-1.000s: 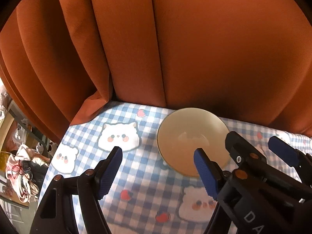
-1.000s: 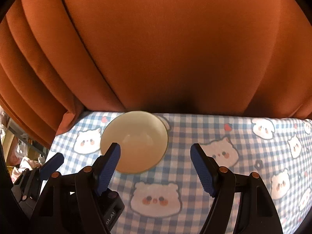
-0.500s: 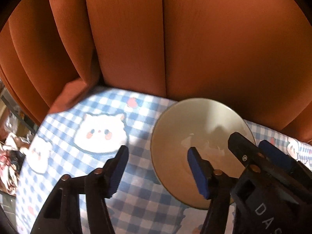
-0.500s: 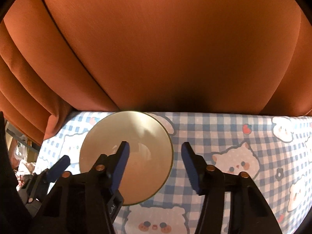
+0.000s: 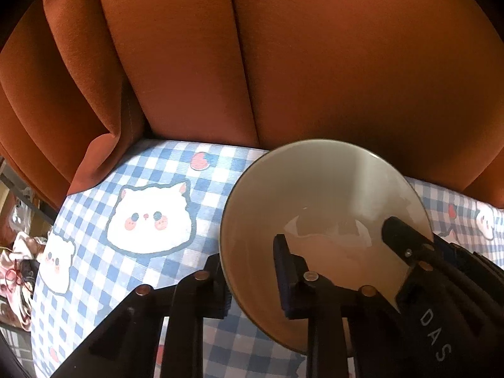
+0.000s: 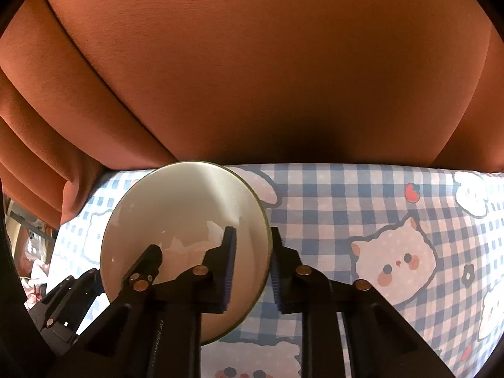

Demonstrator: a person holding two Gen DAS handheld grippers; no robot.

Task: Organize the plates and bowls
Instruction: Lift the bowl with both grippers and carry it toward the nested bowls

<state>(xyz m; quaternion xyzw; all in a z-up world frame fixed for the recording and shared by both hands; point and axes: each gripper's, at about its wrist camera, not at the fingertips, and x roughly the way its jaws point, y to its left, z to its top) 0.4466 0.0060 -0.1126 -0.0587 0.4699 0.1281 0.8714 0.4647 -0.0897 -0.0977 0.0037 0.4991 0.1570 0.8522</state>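
A cream bowl (image 5: 315,195) sits on the blue checked tablecloth (image 5: 151,170) near the back edge. My left gripper (image 5: 252,277) straddles the bowl's left rim, one finger inside and one outside, jaws narrowed onto the wall. My right gripper (image 6: 250,271) straddles the bowl's (image 6: 186,208) right rim the same way, jaws close on the wall. The right gripper's finger also shows inside the bowl in the left wrist view (image 5: 406,245).
An orange curtain (image 6: 252,72) hangs right behind the table's back edge. The cloth with cat prints (image 6: 397,261) stretches to the right. Clutter lies beyond the table's left edge (image 5: 15,267).
Both grippers have moved forward and down to the bowl and narrowed from wide open onto its opposite rims.
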